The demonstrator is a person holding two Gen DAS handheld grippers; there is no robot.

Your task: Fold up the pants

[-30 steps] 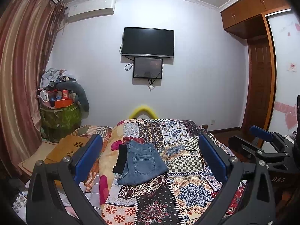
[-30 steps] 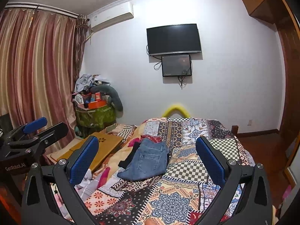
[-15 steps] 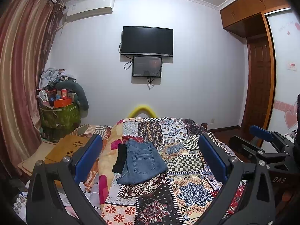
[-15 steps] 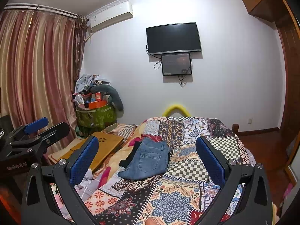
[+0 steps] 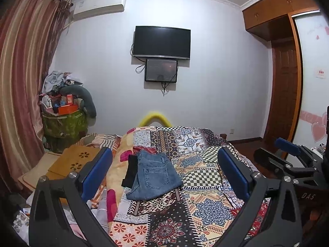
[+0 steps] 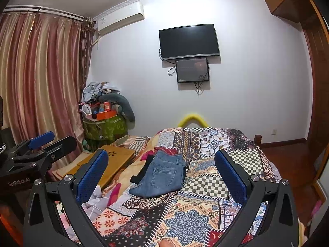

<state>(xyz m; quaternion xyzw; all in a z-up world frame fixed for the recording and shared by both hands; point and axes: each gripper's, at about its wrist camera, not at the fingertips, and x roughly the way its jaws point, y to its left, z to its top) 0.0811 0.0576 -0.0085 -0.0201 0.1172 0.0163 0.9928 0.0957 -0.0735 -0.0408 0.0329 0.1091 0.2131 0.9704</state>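
**A:** Nearest first: what are the grippers doing?

**B:** Both are raised over the foot of the bed with nothing in them. The left gripper [image 5: 164, 177] has its blue pads spread wide, and so does the right gripper [image 6: 161, 175]. Each shows at the edge of the other's view, well apart from the cloth.

**A:** And the pants?

**B:** The blue jeans [image 5: 154, 177] lie on the patchwork quilt [image 5: 205, 210] about mid-bed, left of centre, already folded into a compact block with a back pocket facing up. A black garment [image 5: 130, 170] sits partly beneath their left edge.

**A:** How would they handle?

**B:** I'd judge denim as fairly heavy and limp but not slippery; stacked layers will sag if lifted by one corner. The waistband at the far end looks like the firmest grip, or the thick folded edge nearest us, pinching all layers together. Care is needed not to catch the black garment or the quilt.

**A:** Any writing?

**B:** "DAS" on the right gripper's body as seen from the left wrist view, and what reads as "GenRobot.AI" on the left gripper's body in the right wrist view. Farther back, the wall-mounted TV [image 5: 161, 41] and the air conditioner [image 5: 98, 7] show no legible label.
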